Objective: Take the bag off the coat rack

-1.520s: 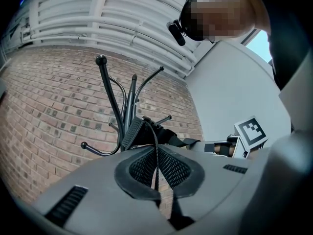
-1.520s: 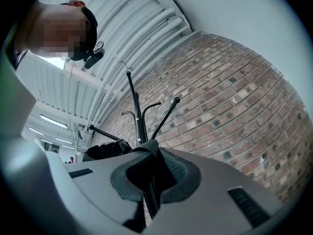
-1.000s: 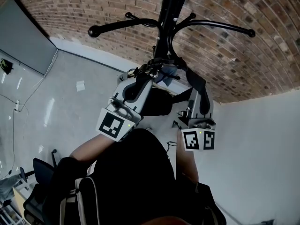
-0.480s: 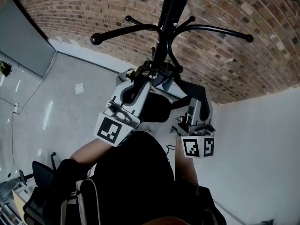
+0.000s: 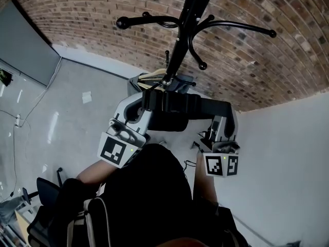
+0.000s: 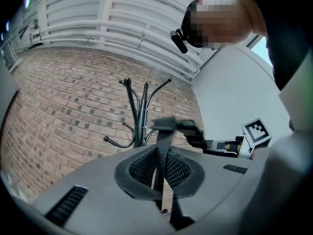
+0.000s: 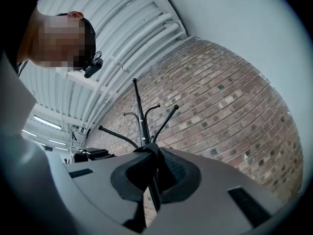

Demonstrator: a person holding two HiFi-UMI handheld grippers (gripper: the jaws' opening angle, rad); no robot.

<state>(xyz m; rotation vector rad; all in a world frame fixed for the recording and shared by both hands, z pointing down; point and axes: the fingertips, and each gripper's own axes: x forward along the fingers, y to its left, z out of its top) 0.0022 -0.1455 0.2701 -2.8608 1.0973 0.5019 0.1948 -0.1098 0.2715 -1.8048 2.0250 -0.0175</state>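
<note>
The black coat rack [image 5: 181,32] stands before a brick wall, its curved hooks spread at the top. The bag's black strap [image 5: 180,103] runs taut and level between my two grippers, below the hooks and off the pole. The dark bag body [image 5: 169,122] hangs under the strap. My left gripper [image 5: 145,100] is shut on the strap's left end, and the webbing [image 6: 162,153] is pinched between its pads. My right gripper [image 5: 226,112] is shut on the other end, with the strap [image 7: 152,161] clamped in its jaws. The rack [image 7: 141,115] rises just beyond.
A brick wall [image 5: 103,14] meets a white wall [image 5: 288,153] at the right. A grey panel [image 5: 25,45] hangs at the left. An office chair [image 5: 43,189] and a backpack [image 5: 92,220] sit low at the left, close to the person.
The strap, earlier looped up against the rack's pole, now stretches straight between the grippers, clear of the hooks. Both grippers have drawn back from the rack and spread apart.
</note>
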